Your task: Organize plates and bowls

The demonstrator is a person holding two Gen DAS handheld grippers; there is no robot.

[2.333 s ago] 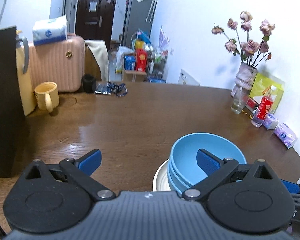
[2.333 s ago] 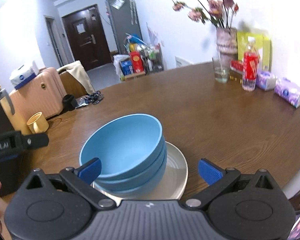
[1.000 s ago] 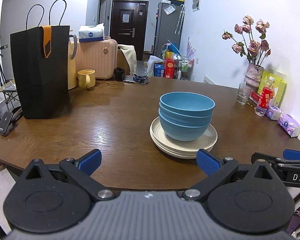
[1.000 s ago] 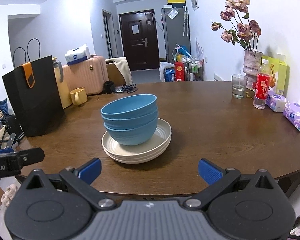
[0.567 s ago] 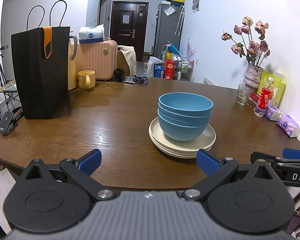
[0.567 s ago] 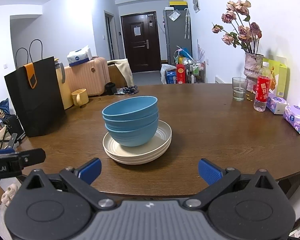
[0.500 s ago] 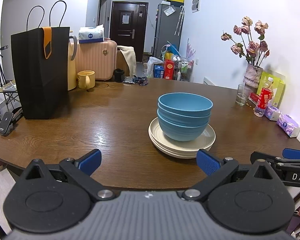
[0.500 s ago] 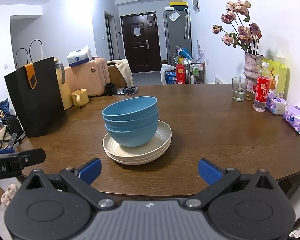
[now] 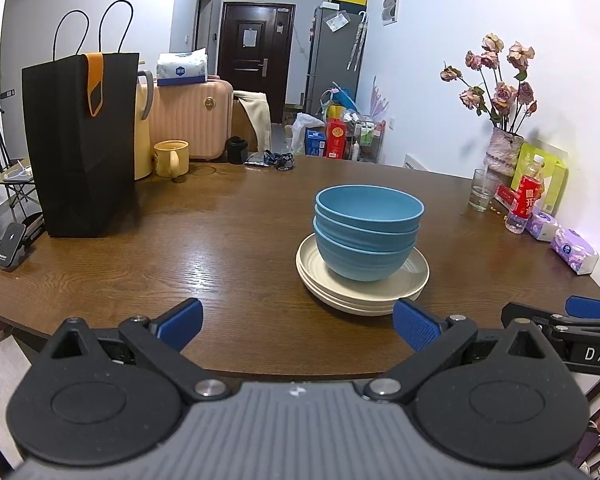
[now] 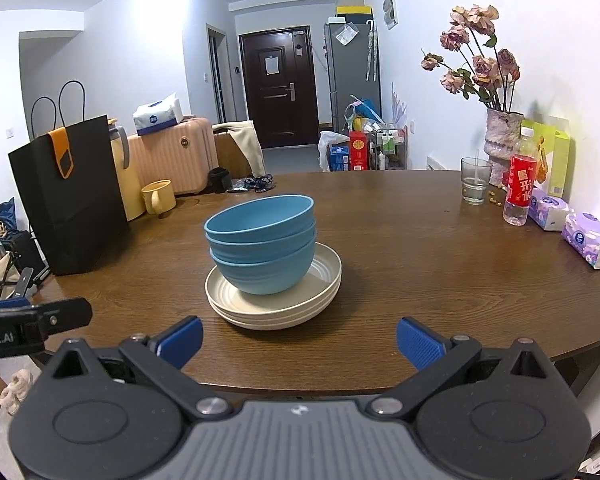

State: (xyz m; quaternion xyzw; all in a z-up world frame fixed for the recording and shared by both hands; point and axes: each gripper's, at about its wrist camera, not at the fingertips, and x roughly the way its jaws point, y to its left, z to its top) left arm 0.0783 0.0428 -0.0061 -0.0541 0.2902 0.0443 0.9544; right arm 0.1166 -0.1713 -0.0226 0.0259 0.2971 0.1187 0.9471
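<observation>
Three nested blue bowls (image 9: pixel 367 229) (image 10: pixel 262 240) sit on a stack of cream plates (image 9: pixel 414 276) (image 10: pixel 324 280) in the middle of the brown wooden table (image 9: pixel 204 248) (image 10: pixel 428 256). My left gripper (image 9: pixel 298 322) is open and empty, held back at the table's near edge, apart from the stack. My right gripper (image 10: pixel 299 340) is also open and empty, near the front edge and short of the plates. Each gripper shows at the side of the other's view.
A black paper bag (image 9: pixel 82 144), a yellow jug and a yellow mug (image 9: pixel 172 158) stand at the left. A glass (image 10: pixel 475 186), red-labelled bottle (image 10: pixel 520 184), tissue packs (image 10: pixel 588 238) and a flower vase (image 10: pixel 502 142) line the right edge.
Both grippers have drawn back from close over the bowls to the table's near edge. In the last second the view barely shifts, and the bowl and plate stack stays put.
</observation>
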